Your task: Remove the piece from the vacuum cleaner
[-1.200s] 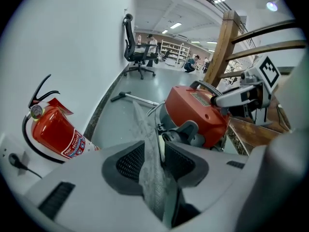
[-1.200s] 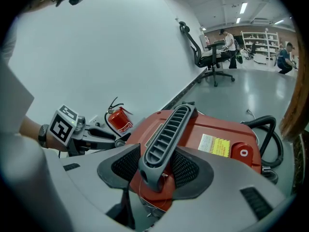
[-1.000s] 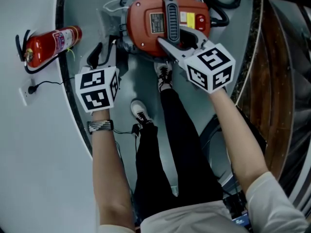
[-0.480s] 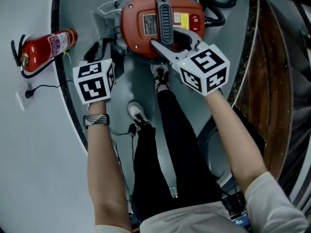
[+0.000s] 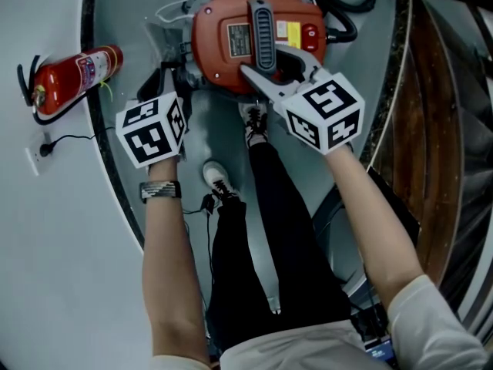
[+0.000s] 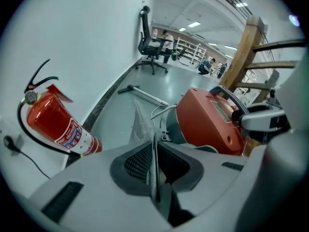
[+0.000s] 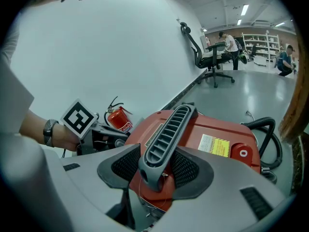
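Observation:
The red vacuum cleaner (image 5: 231, 56) stands on the floor ahead of my feet, its grey ribbed handle (image 5: 260, 21) running across the top. My right gripper (image 5: 273, 72) is shut on that handle (image 7: 166, 134), one pad on each side. My left gripper (image 5: 166, 79) is at the vacuum's left side, where a thin pale grey piece (image 5: 171, 21) hangs off the body. In the left gripper view the jaws (image 6: 154, 173) are closing, and the thin edge of that piece (image 6: 141, 127) stands pinched between the pads. The red body (image 6: 207, 124) lies just to its right.
A red fire extinguisher (image 5: 69, 72) lies by the white wall, near a wall socket with a cable (image 5: 46, 141). A black hose (image 5: 347, 6) coils behind the vacuum. Wooden framing (image 5: 439, 129) rises on the right. My shoes (image 5: 258, 122) stand close to the vacuum. A metal tube (image 6: 145, 94) lies on the floor beyond.
The left gripper has edged closer to the vacuum's left side and its fingers look nearer together. The right gripper has stayed clamped on the handle.

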Tool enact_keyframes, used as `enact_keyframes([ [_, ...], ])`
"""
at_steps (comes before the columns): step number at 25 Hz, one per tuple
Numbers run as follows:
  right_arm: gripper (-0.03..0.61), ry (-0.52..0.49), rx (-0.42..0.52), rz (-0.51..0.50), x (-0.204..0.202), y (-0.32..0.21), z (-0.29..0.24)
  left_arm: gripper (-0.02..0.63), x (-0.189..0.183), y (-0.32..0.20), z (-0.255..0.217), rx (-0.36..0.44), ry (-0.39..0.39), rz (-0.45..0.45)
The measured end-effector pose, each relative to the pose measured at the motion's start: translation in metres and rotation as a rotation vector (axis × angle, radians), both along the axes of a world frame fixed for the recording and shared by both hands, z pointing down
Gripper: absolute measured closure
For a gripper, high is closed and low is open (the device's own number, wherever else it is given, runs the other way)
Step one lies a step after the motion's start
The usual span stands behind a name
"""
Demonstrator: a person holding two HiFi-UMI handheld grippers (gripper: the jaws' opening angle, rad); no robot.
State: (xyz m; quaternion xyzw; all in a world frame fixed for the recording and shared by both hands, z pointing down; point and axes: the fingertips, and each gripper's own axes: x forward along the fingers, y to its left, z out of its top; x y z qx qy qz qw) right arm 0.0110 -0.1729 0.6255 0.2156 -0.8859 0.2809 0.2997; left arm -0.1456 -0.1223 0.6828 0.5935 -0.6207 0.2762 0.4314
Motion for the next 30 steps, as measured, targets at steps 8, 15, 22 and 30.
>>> enact_keyframes([
  [8,0.373,0.001,0.005,0.003,0.0,-0.001,0.0,0.575,-0.01,0.003,0.0,0.018,0.048,-0.16],
  [15,0.373,-0.001,0.006,0.003,0.0,0.0,-0.001,0.577,-0.014,0.004,0.0,0.022,0.065,-0.235],
  [22,0.373,-0.004,0.005,-0.002,0.0,-0.001,-0.001,0.577,-0.017,0.006,0.001,0.014,0.083,-0.327],
  [30,0.373,-0.005,0.007,0.0,0.0,0.0,-0.001,0.577,-0.024,0.01,0.003,0.013,0.13,-0.434],
])
